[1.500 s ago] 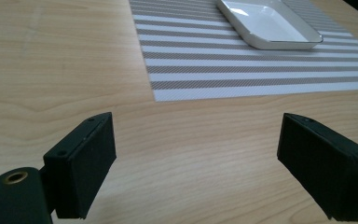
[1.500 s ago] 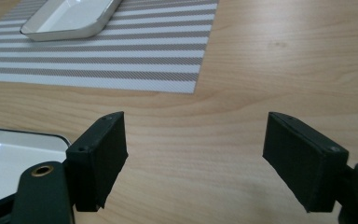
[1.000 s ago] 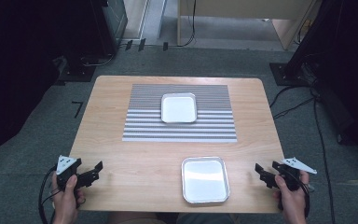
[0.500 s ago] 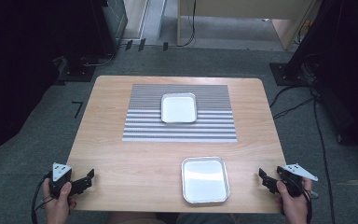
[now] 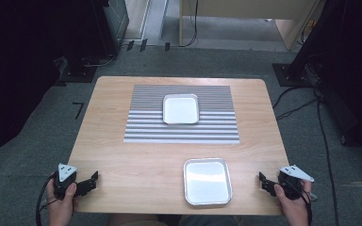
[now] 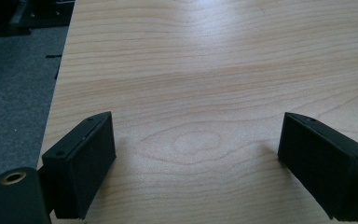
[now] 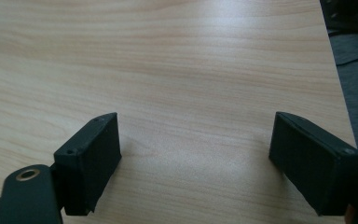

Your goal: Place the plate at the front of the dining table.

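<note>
The right tongs (image 5: 264,181) sit at the near right corner of the bench (image 5: 136,160), jaws wide apart with bare wood between them, and they have just been opening a little further, with nothing in their gap. The left tongs (image 5: 92,180) rest at the near left corner, also spread wide and empty; in the left gripper view the two black pads stand well apart over plain grain. Both point inward across the bench toward each other. The thing closest to hand is the near tray (image 5: 207,181), a shallow metal pan with a bright rolled rim, rounded corners and a pale, flat floor that catches the light. It lies between the two tongs but clearly nearer the right ones, off to their left as the person sits, so I would judge the right hand better placed to reach it. It is close to square, its slightly longer side running away from the person, and its right rim faces the right tongs side-on. Further out, well apart from both hands, a second tray (image 5: 181,108) of the same make rests on a mat (image 5: 217,127) of fine grey and white stripes, woven by the look of it, though from here I can't be sure of the cloth. The bench itself is light wood veneer with a soft sheen, standing on grey carpet.
</note>
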Demonstrator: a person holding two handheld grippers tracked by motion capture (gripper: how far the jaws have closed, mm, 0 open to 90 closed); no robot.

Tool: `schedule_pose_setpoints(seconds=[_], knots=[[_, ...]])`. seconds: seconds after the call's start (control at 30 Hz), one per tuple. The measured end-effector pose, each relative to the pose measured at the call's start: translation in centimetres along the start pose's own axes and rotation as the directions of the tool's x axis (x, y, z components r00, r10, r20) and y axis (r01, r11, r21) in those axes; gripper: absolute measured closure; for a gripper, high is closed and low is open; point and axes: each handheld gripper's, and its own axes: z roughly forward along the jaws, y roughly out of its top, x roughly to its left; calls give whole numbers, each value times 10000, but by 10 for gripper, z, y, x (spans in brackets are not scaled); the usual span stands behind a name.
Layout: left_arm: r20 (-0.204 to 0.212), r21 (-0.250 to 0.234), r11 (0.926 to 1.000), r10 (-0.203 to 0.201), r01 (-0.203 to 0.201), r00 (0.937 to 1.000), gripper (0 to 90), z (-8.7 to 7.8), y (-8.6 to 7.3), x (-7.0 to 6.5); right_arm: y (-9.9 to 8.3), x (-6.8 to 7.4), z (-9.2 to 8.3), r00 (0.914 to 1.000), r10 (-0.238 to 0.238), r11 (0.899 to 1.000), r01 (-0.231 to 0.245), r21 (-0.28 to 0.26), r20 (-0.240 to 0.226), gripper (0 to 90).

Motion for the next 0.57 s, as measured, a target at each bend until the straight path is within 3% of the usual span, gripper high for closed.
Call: schedule_pose_setpoints(seconds=[0.57], knots=[[33,-10,10000,31,-31,10000,109,0,0,0,0,0,0,10000,39,10000,-39,13,-30,154]])
